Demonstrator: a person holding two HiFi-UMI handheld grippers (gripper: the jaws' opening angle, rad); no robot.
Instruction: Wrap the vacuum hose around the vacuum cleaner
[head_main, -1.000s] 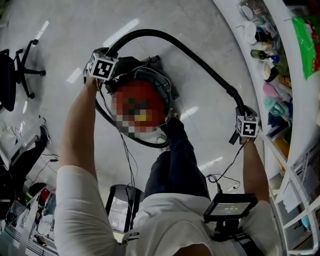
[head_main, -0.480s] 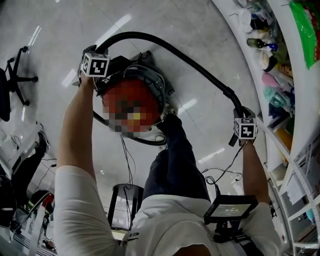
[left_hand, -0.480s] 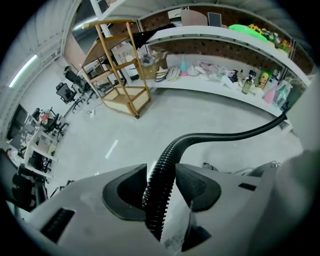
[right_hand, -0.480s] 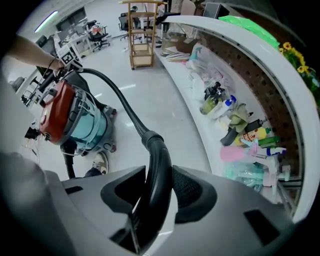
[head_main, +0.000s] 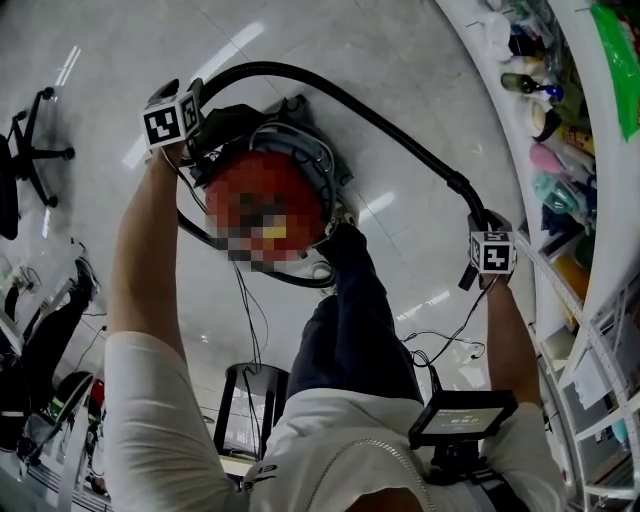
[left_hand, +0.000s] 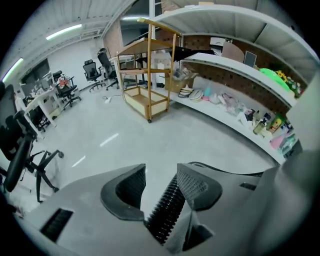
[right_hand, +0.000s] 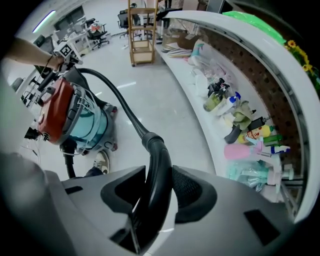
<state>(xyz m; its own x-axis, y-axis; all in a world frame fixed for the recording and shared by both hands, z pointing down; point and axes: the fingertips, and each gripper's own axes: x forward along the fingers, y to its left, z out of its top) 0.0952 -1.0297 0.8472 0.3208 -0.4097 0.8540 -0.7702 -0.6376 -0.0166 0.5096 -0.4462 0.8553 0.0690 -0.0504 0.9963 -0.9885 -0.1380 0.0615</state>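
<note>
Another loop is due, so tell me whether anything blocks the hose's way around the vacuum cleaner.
The person's own leg and shoe stand right beside the vacuum cleaner, on its near side, where the hose would likely pass.

Black ribbed hose (head_main: 400, 135); red, teal vacuum cleaner (right_hand: 70, 117).

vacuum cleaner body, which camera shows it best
The right gripper view: the vacuum cleaner shows side-on, red top over teal bin. The head view has it from above, partly blurred over; the left gripper view misses it.
</note>
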